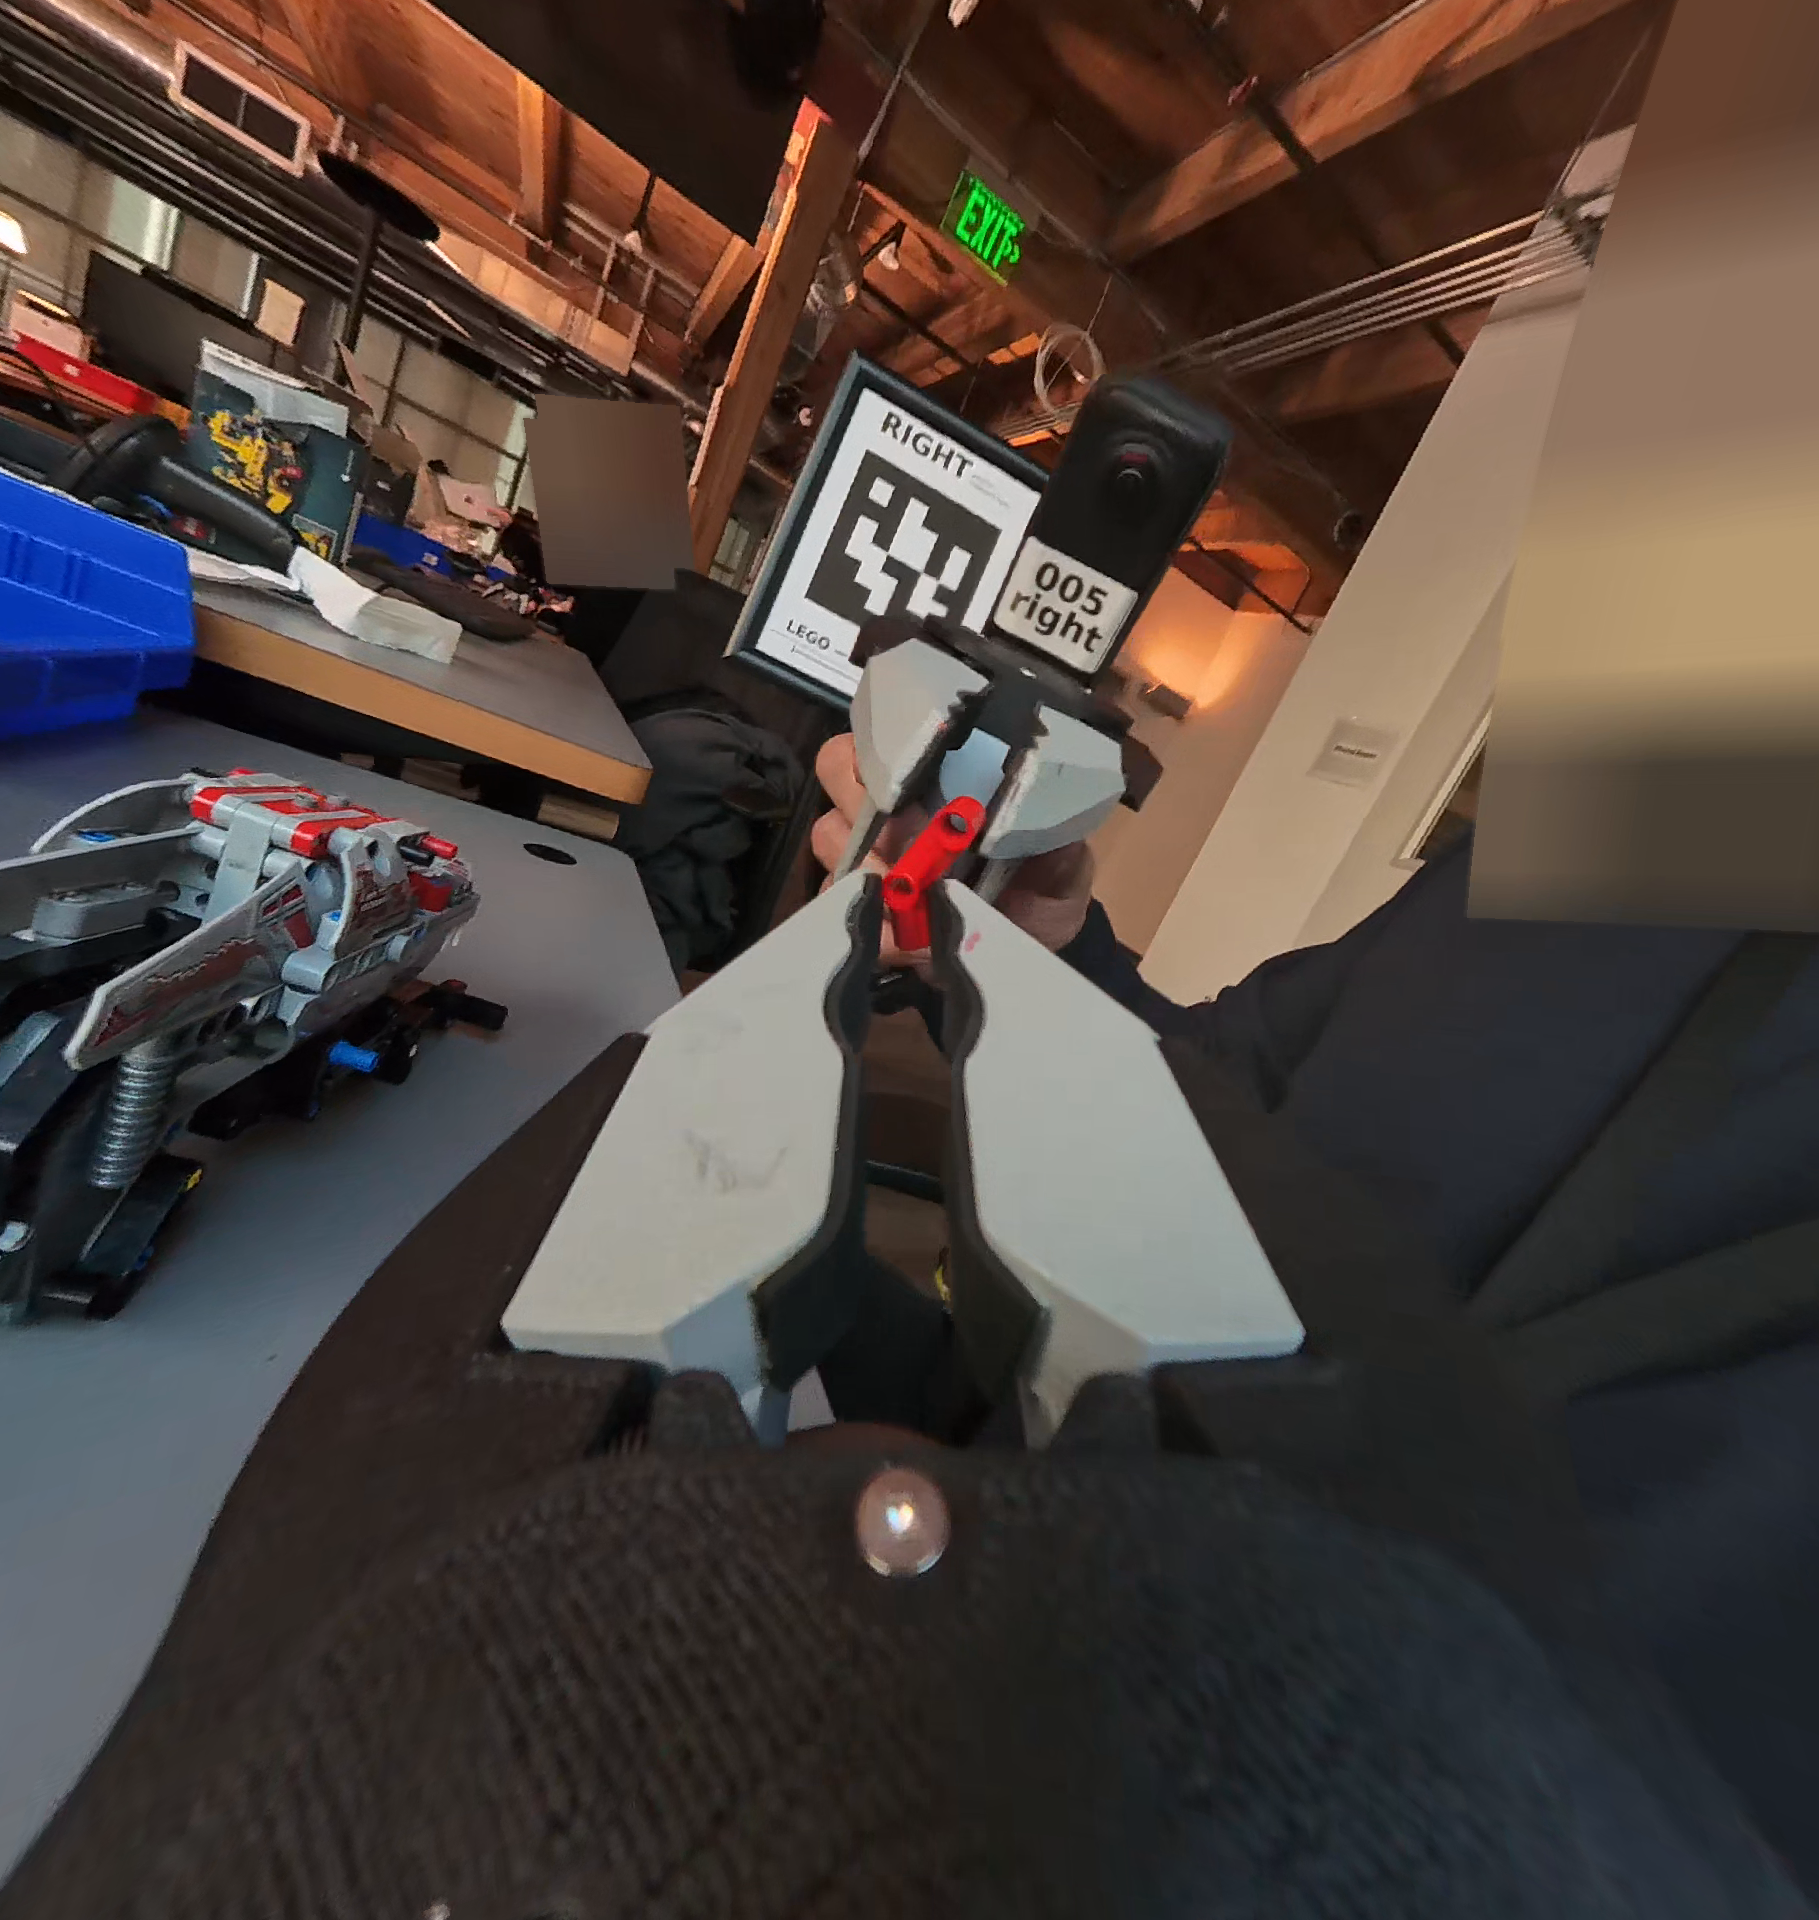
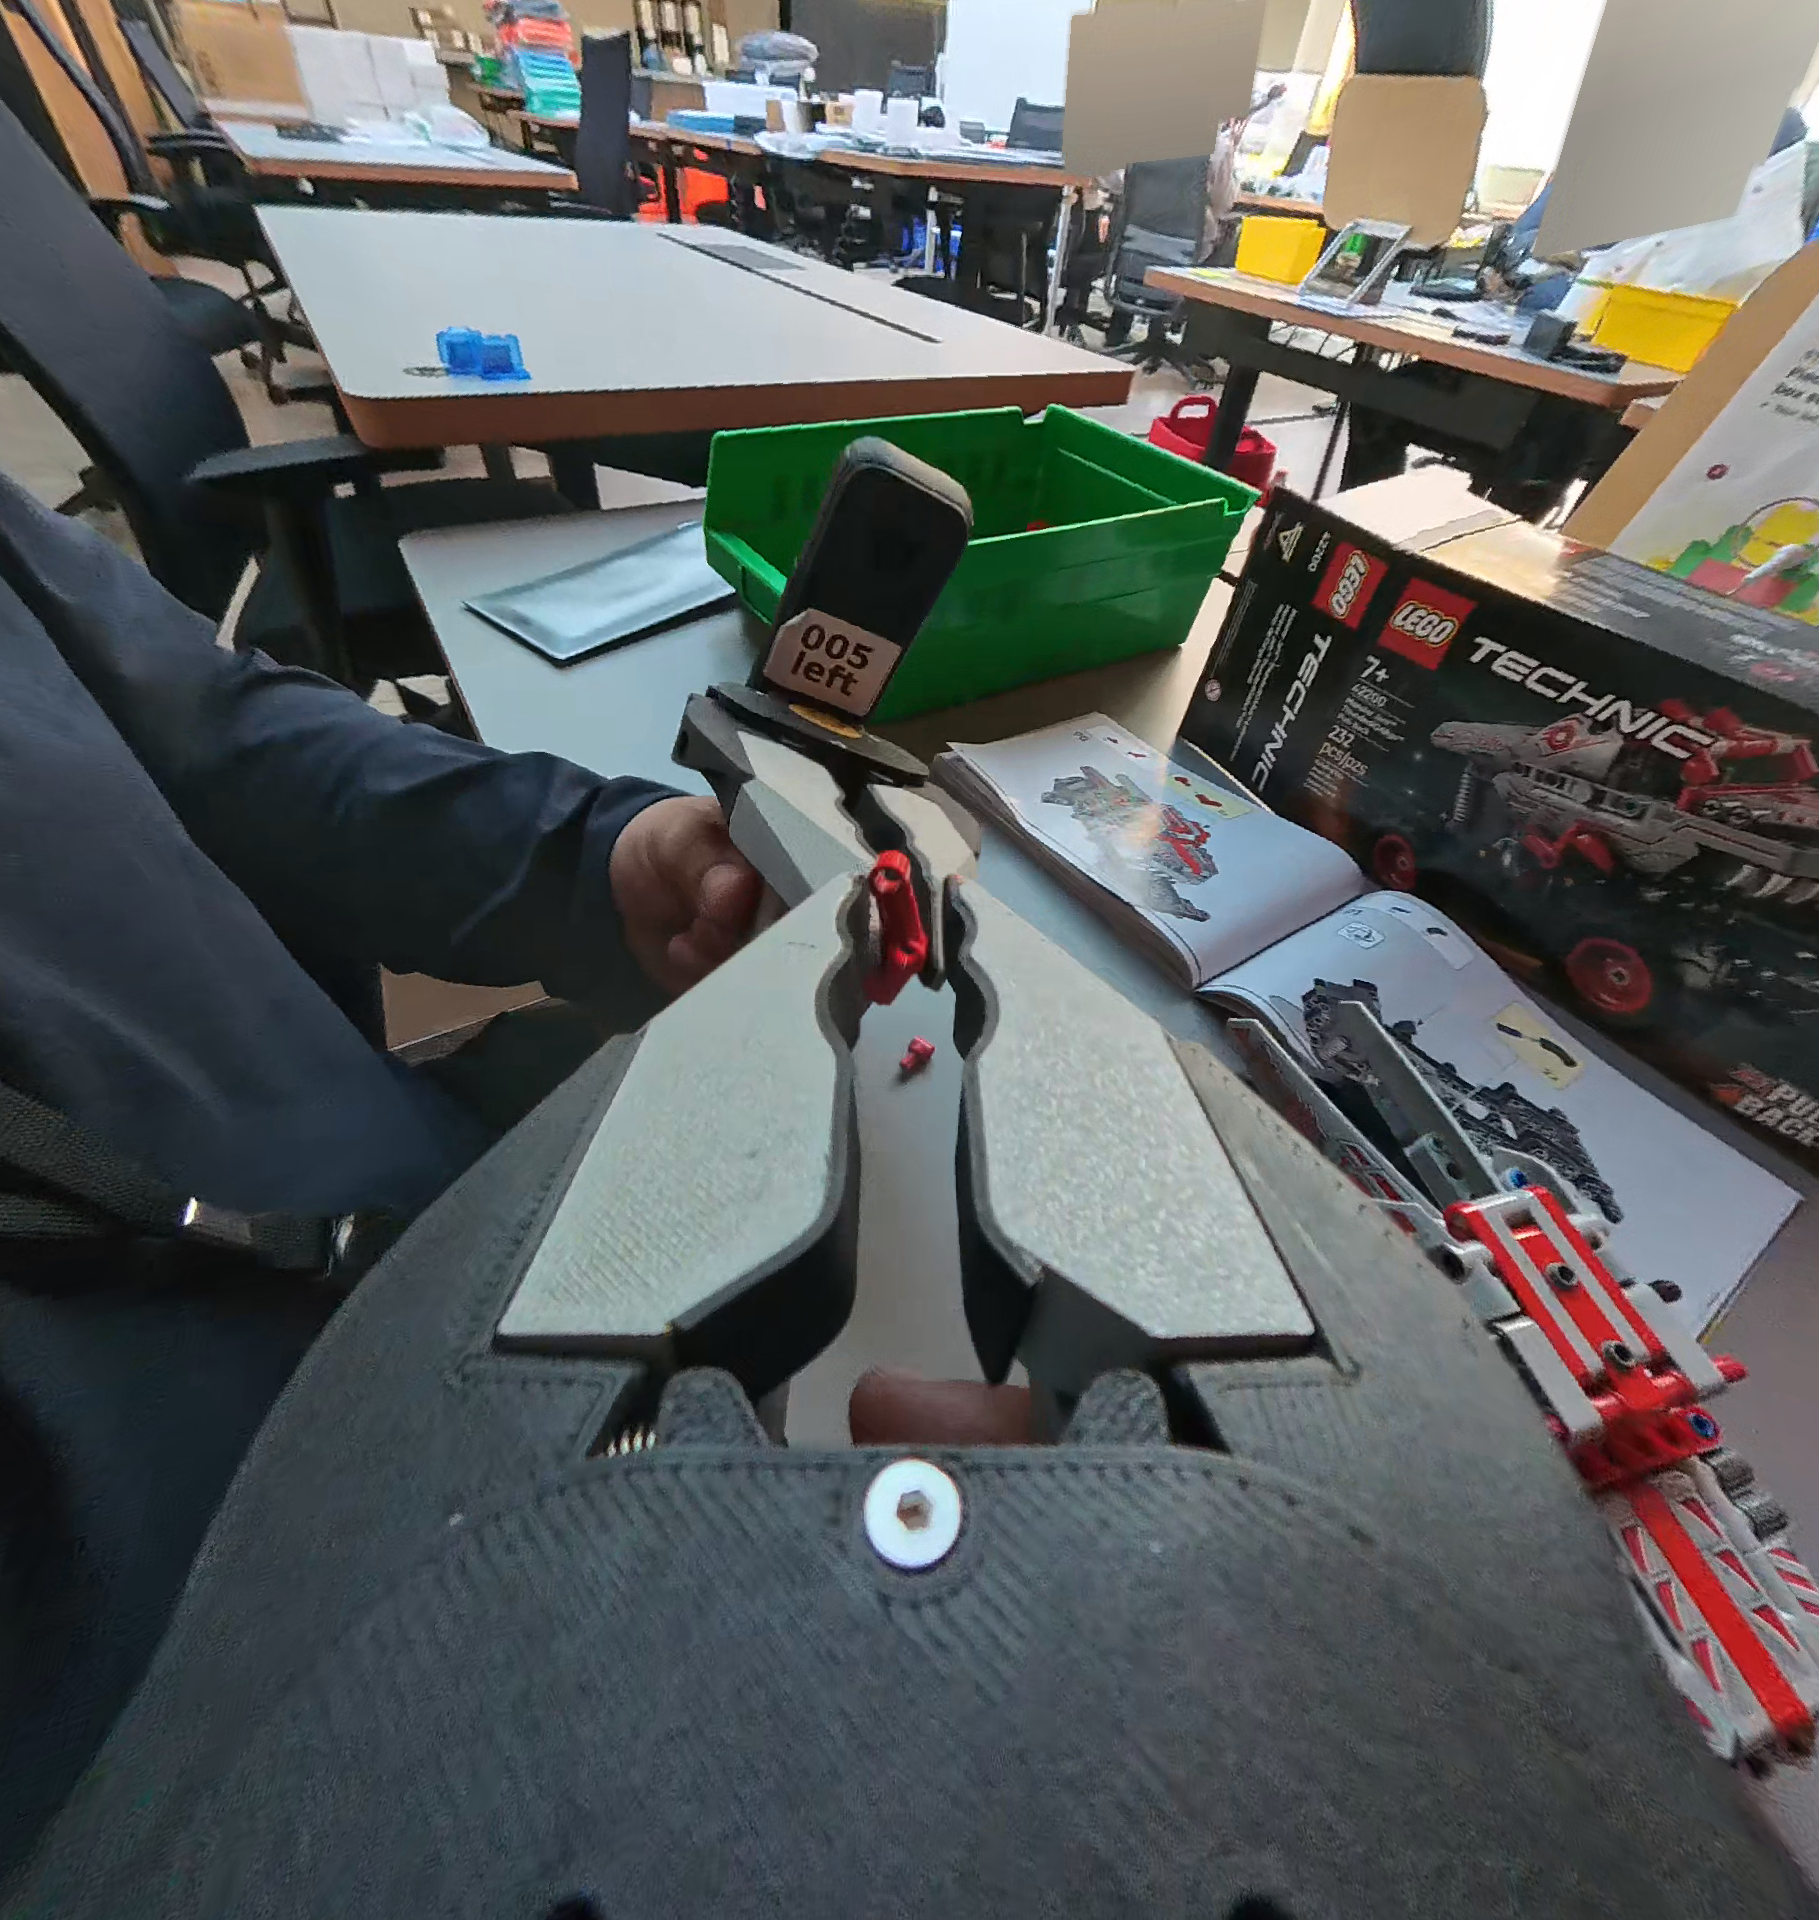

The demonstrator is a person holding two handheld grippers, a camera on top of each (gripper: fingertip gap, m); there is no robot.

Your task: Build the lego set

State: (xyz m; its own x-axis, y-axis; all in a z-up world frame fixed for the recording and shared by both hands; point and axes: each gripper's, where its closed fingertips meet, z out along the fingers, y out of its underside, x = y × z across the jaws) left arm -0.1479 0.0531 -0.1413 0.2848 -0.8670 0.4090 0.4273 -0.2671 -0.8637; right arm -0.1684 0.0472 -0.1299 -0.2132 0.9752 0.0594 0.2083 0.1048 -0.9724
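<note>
A small red Lego connector (image 1: 910, 902) is pinched between my left gripper's (image 1: 907, 899) tips, held in the air off the table edge. Its upper end reaches between the fingers of my right gripper (image 1: 936, 847), which faces the left one tip to tip. In the right wrist view the same red connector (image 2: 892, 925) sits between my right gripper's (image 2: 900, 914) narrowly closed tips, with the left gripper (image 2: 863, 842) just behind it. The part-built grey and red vehicle (image 1: 209, 935) lies on the grey table (image 1: 385, 1299), and it also shows at lower right in the right wrist view (image 2: 1611, 1403).
A tiny red pin (image 2: 915, 1055) lies on the table below the grippers. An open instruction booklet (image 2: 1196, 862), the set's box (image 2: 1559, 748) and a green bin (image 2: 1040, 561) stand beyond. A blue bin (image 1: 53, 613) is at the far left. A person's dark sleeve (image 2: 313, 790) is close by. Only a small space, under 4 cm, lies between the two pairs of fingers.
</note>
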